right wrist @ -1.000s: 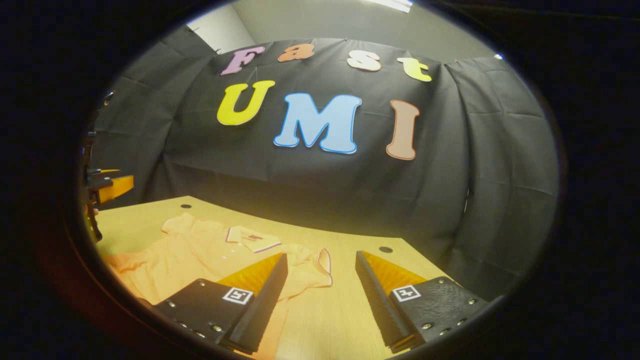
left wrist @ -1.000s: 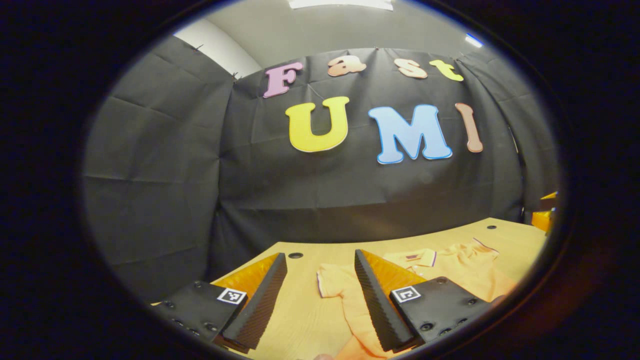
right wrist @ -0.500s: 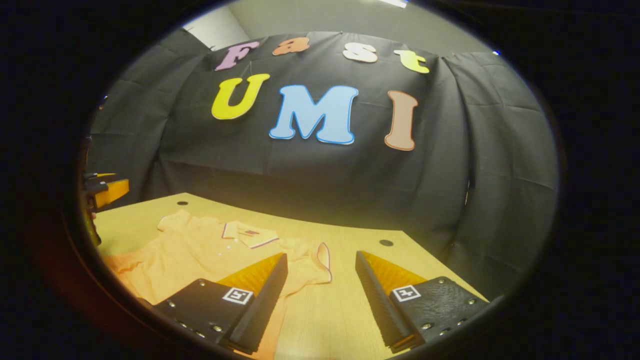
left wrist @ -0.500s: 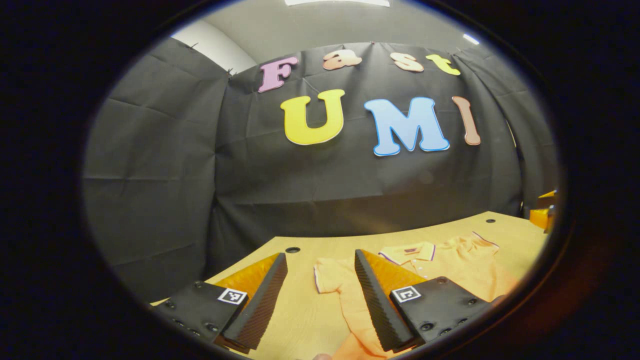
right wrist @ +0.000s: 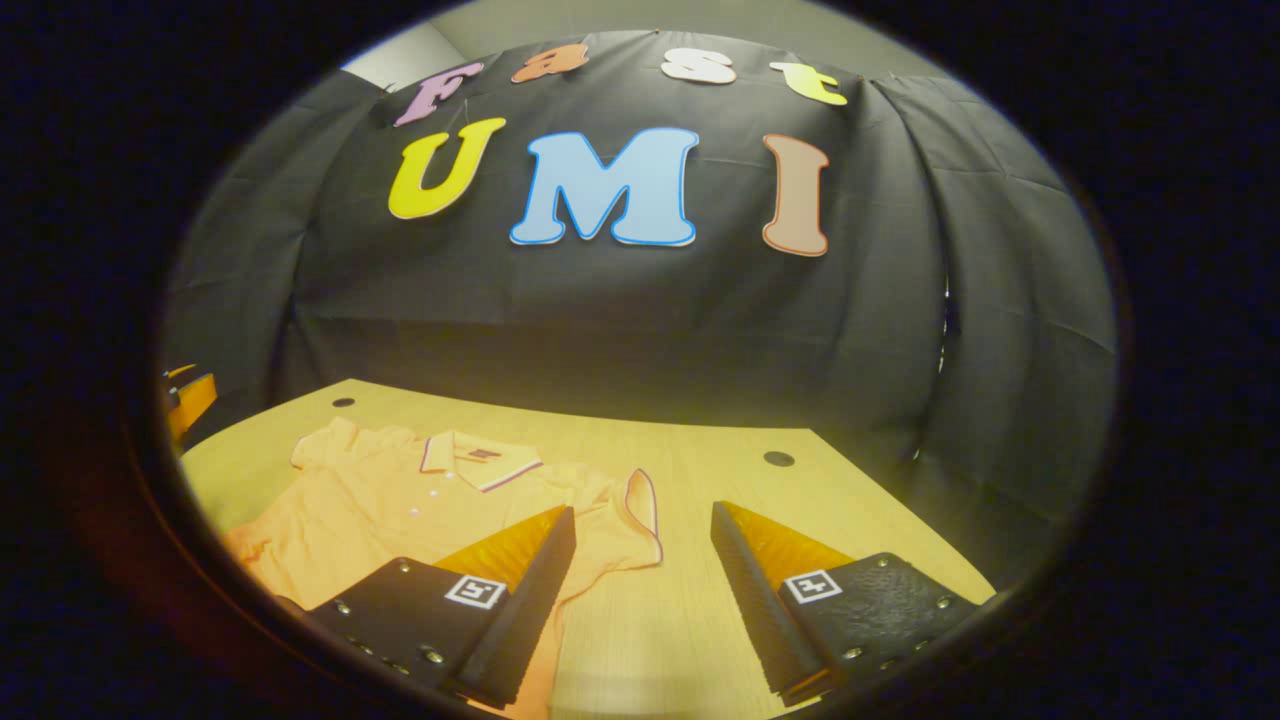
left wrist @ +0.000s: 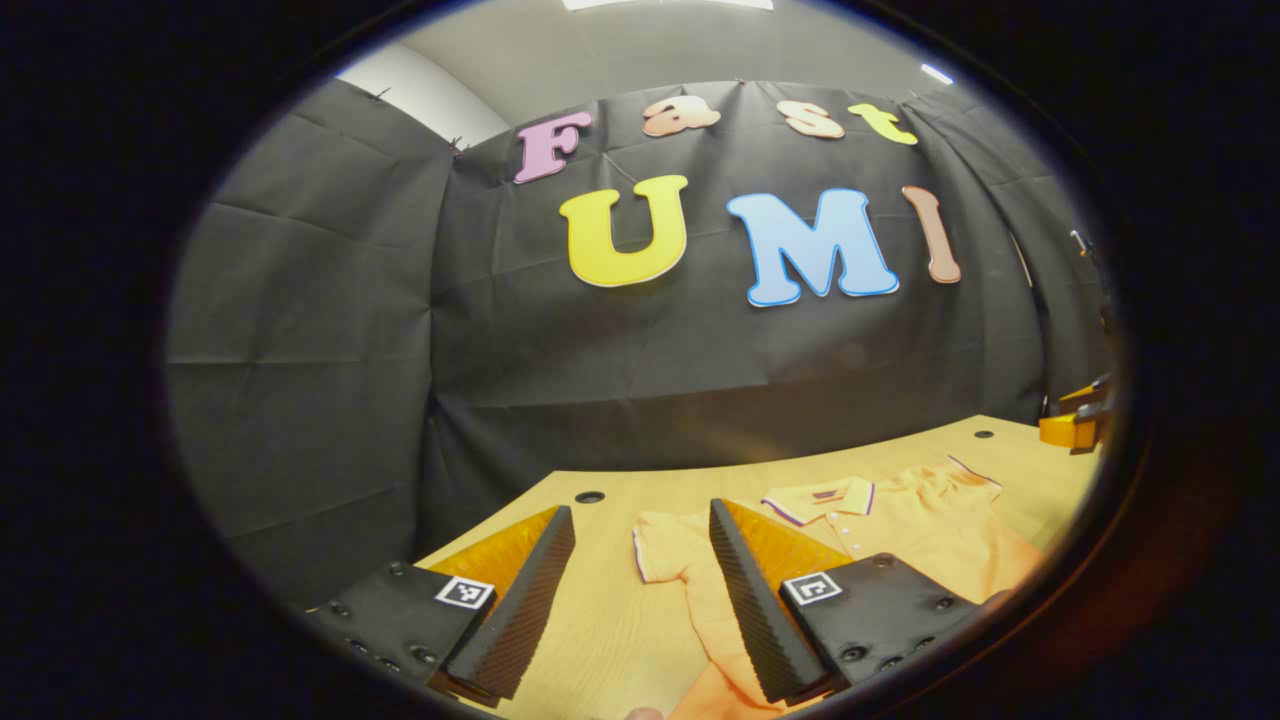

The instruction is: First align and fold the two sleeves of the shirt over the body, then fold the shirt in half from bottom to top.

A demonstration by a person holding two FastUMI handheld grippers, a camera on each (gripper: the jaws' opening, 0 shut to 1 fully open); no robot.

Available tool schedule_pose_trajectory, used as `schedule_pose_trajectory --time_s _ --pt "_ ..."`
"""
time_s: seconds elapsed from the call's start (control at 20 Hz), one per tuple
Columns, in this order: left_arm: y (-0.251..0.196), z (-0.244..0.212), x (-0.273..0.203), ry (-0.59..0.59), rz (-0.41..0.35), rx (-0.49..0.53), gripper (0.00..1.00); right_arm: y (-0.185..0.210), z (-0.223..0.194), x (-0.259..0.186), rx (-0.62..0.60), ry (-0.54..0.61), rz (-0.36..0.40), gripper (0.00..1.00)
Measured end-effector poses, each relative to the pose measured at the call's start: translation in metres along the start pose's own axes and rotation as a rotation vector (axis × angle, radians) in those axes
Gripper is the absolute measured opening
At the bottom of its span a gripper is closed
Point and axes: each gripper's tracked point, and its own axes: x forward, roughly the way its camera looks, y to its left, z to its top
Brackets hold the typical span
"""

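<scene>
An orange polo shirt (left wrist: 900,525) lies flat on the wooden table (left wrist: 610,630), collar (left wrist: 822,497) toward the wall. In the left gripper view one short sleeve (left wrist: 665,548) reaches between my fingers, and my left gripper (left wrist: 640,510) hovers open over it. In the right gripper view the shirt (right wrist: 390,505) spreads to the left, and its other sleeve (right wrist: 625,520) ends just left of the gap of my right gripper (right wrist: 640,510), which is open and holds nothing. Both sleeves lie spread out to the sides.
The black cloth wall stands close behind the table's far edge (right wrist: 620,425). Small round holes (left wrist: 589,496) (right wrist: 778,458) sit near the table's back corners. The other gripper shows at the right rim (left wrist: 1075,428) of the left gripper view and at the left rim (right wrist: 188,400) of the right gripper view.
The right gripper view has tipped downward, so more of the table and shirt shows. The left gripper has shifted only slightly. Both grippers stay open and the shirt has not moved.
</scene>
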Motion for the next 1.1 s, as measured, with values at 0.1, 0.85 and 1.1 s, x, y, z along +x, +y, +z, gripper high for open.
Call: schedule_pose_trajectory --time_s 0.1,0.85,1.1 --pt "0.001 -0.001 0.000 0.003 0.000 -0.001 0.90 0.002 -0.001 0.014 0.010 0.021 0.009 0.86" --pt "0.005 -0.025 0.005 0.064 0.000 -0.007 0.89 -0.018 -0.078 0.126 0.083 0.341 -0.051 0.86" --pt "0.009 -0.034 0.010 0.086 0.002 -0.011 0.89 -0.016 -0.098 0.138 0.113 0.436 -0.053 0.86"
